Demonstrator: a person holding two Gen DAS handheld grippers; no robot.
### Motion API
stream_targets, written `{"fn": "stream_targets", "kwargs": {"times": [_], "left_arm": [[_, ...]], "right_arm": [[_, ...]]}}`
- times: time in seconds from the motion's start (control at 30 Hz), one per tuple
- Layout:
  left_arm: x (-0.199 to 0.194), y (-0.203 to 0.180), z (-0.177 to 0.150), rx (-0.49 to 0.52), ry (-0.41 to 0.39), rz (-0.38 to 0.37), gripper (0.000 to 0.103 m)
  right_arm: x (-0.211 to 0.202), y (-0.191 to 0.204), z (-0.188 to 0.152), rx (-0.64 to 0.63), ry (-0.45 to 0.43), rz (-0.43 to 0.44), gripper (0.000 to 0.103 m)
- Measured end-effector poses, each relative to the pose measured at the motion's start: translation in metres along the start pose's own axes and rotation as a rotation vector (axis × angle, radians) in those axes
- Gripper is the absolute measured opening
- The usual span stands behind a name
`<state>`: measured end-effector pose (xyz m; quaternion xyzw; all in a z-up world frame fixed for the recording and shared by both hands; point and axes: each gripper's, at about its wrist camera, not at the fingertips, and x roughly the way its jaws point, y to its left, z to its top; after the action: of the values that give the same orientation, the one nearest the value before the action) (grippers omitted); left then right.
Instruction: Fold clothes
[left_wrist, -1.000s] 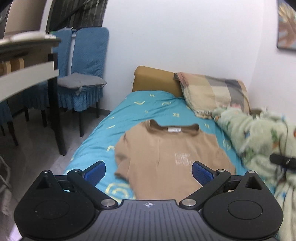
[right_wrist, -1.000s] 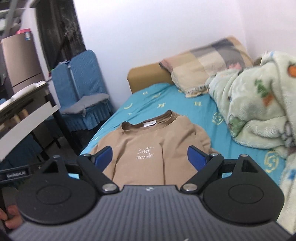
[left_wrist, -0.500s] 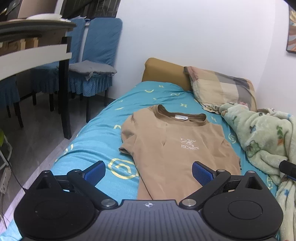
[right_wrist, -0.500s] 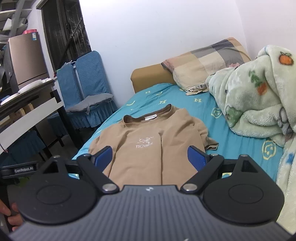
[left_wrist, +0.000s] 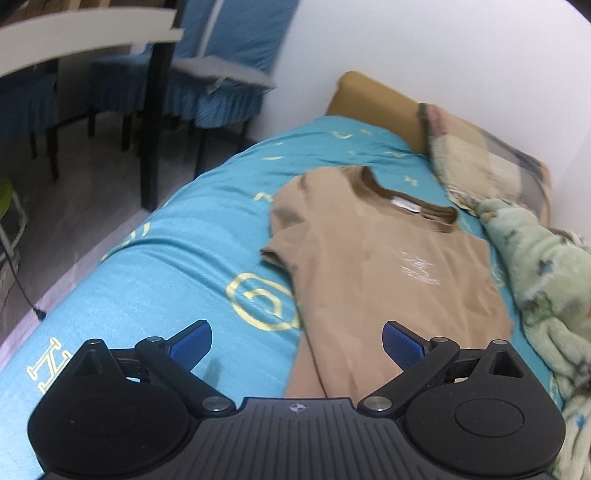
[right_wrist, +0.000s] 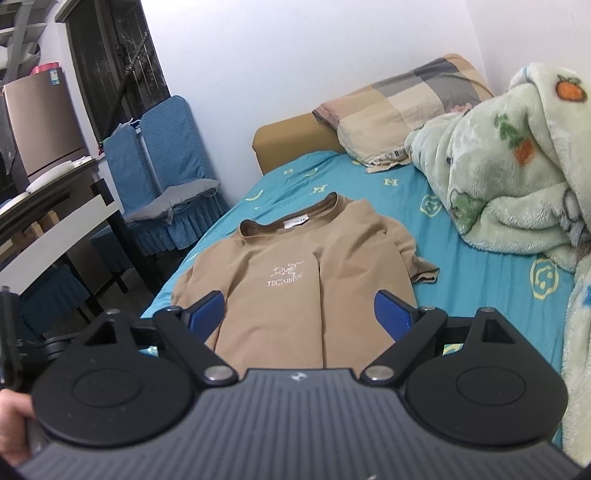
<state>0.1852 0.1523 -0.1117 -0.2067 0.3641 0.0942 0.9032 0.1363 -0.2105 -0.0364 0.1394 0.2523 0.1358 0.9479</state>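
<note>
Left gripper (left_wrist: 297, 341): your black two-finger gripper with blue pads is spread wide and grasps nothing; it hangs above the near edge of the bed, one pad over bare sheet, the other over the shirt's lower part.
Right gripper (right_wrist: 300, 314): yours is released too, blue pads wide apart and empty, poised over the shirt's lower half.
Shirt: the tan short-sleeved cotton T-shirt (right_wrist: 295, 273) lies face up on the bed, collar toward the headboard, a white printed logo on the chest; a lengthwise crease runs down its front.
Hidden hem: both gripper bodies cover the shirt's bottom edge, so you cannot see how it lies.
Sleeves: the one nearer the blanket lies out on the sheet; the other looks bunched, its shape unclear.
Blur: your left view is smeared, so the logo there is unreadable.
Bed: a turquoise sheet with yellow motifs (left_wrist: 177, 258) carries the shirt.
Blanket: a pale green fleece blanket with fruit prints (right_wrist: 517, 177) is heaped just beside the shirt, cut off by the frame.
Pillow: a plaid beige-and-grey pillow (right_wrist: 399, 110) leans on a tan padded headboard (right_wrist: 288, 144).
Hand (right_wrist: 11, 417): only a sliver shows at the right view's lower left corner.
Beyond: blue-covered chairs (right_wrist: 166, 147) stand beside the bed.
</note>
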Motion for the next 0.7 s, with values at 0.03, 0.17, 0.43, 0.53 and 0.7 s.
{"fn": "stream_targets", "kwargs": {"times": [0.03, 0.17, 0.43, 0.53, 0.7], "left_arm": [[0.005, 0.003, 0.002, -0.019, 0.006, 0.003, 0.100], [0.021, 0.013, 0.011, -0.090, 0.010, 0.003, 0.100], [0.056, 0.011, 0.024, -0.161, -0.028, -0.021, 0.100], [0.070, 0.012, 0.029, -0.184, -0.045, -0.037, 0.099], [0.096, 0.010, 0.036, -0.193, -0.079, -0.076, 0.095]], "right_arm": [[0.002, -0.001, 0.000, 0.008, 0.010, 0.002, 0.089], [0.010, -0.006, -0.002, 0.029, 0.051, -0.003, 0.089], [0.028, -0.020, -0.005, 0.099, 0.102, -0.013, 0.089], [0.039, -0.025, -0.003, 0.131, 0.114, -0.018, 0.089], [0.057, -0.033, -0.002, 0.180, 0.129, -0.030, 0.089]]}}
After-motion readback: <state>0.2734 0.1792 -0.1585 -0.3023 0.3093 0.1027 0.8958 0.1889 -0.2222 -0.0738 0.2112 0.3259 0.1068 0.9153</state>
